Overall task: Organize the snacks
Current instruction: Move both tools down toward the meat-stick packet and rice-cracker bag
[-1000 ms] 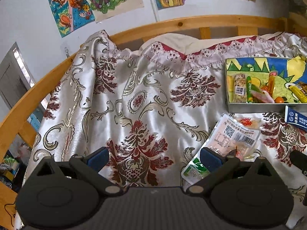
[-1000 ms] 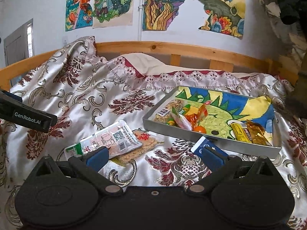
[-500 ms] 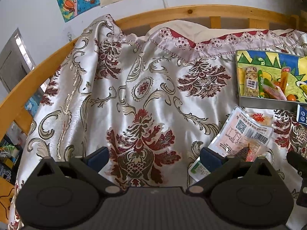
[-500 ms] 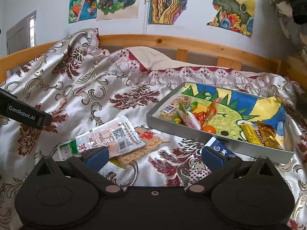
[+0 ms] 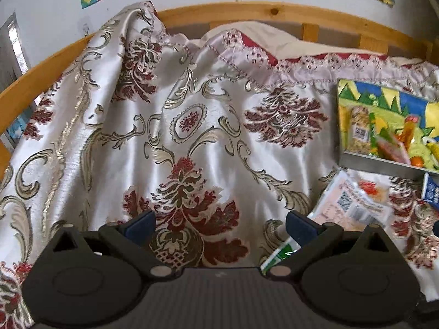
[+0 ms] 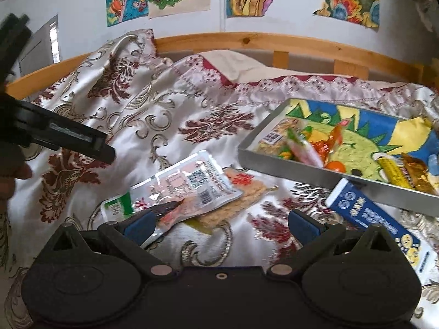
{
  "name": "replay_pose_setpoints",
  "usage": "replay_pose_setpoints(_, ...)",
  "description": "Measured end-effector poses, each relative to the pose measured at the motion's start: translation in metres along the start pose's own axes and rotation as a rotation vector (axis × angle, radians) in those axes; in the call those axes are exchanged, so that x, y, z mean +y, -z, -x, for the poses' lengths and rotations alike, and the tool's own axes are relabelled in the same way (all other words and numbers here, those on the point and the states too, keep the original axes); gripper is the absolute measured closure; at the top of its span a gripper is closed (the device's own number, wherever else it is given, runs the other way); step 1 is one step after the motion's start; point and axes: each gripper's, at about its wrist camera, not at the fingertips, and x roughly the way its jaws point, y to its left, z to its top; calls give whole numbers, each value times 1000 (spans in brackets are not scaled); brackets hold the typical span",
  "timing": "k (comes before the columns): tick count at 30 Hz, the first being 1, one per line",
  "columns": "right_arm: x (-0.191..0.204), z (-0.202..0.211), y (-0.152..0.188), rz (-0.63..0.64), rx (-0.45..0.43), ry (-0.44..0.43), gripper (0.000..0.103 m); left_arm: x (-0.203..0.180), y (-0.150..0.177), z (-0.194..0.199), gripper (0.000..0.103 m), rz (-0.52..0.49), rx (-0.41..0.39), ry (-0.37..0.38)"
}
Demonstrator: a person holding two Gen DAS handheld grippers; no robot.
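Reaching-in stage, by the look of it: right tool spread wide and empty, low over the bedspread, with the clear vacuum-sealed snack pack lying just ahead of its left finger and the blue snack box just ahead of its right finger, leaning against the tray wall. Left tool likewise spread wide, gripping nothing, with the same pack off past its right finger. Probably next: centre one tool on a loose item, close on an edge, lift over the wall into the tray. Flat pack overlaps a second, paler packet, so likely to drag it along

Grey tray, ahead and right of right tool: cereal-like bar, green and pink wrappers, orange sweets, yellow and gold bars at the near right; drawing lining the base
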Motion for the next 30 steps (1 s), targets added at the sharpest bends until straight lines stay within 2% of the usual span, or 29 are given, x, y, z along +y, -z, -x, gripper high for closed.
replay_pose_setpoints(4, 3, -7, -1, -11, 30, -26, 1, -4, 0, -13, 0, -14, 28, 58)
replay_pose_setpoints(8, -6, -8, -3, 15, 21, 40, 1, -10, 4, -13, 0, -48, 3, 127)
replay_pose_setpoints(17, -48, -23, -21, -87, 54, 61, 1, -32, 12, -8, 0, -163, -39, 174)
replay_pose_setpoints(27, -63, -47, -37, -176, 115, 20, 5, -50, 27, -9, 0, -285, -11, 374)
replay_pose_setpoints(30, -63, -47, -37, -168, 115, 23, 5, -59, 33, -11, 0, -347, -4, 393)
